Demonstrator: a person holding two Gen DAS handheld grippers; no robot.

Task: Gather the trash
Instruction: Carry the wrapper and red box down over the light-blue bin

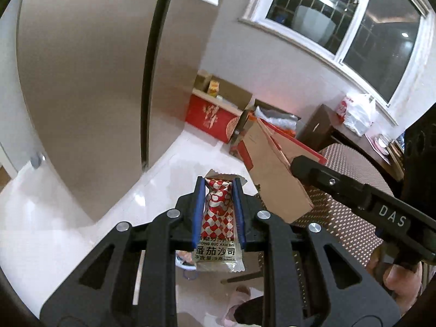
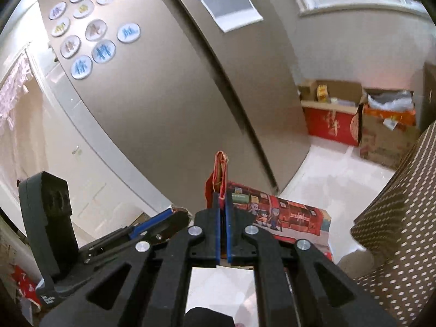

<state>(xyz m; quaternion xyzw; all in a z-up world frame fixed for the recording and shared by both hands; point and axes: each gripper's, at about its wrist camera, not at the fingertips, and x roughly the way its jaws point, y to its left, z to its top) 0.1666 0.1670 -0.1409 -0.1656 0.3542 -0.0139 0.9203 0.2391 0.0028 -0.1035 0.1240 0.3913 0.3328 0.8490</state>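
Observation:
My left gripper (image 1: 218, 184) is shut on a red-and-white checked ketchup sachet (image 1: 218, 218) that runs lengthwise between its blue pads, held up in the air above the white floor. My right gripper (image 2: 223, 199) is shut on the rim of a red printed paper bag (image 2: 288, 215), which hangs to the right of its jaws. In the left wrist view that bag (image 1: 275, 169) shows its brown inside, held by the right gripper (image 1: 295, 164) just right of the sachet. The left gripper (image 2: 174, 215) shows at lower left of the right wrist view.
A tall beige fridge (image 2: 163, 81) with round magnets stands ahead. Red and brown cardboard boxes (image 2: 354, 117) sit on the floor under a window (image 1: 340, 13). A brown dotted tablecloth (image 2: 403, 218) is at right. A white plastic bag (image 1: 357, 111) lies on a dark cabinet.

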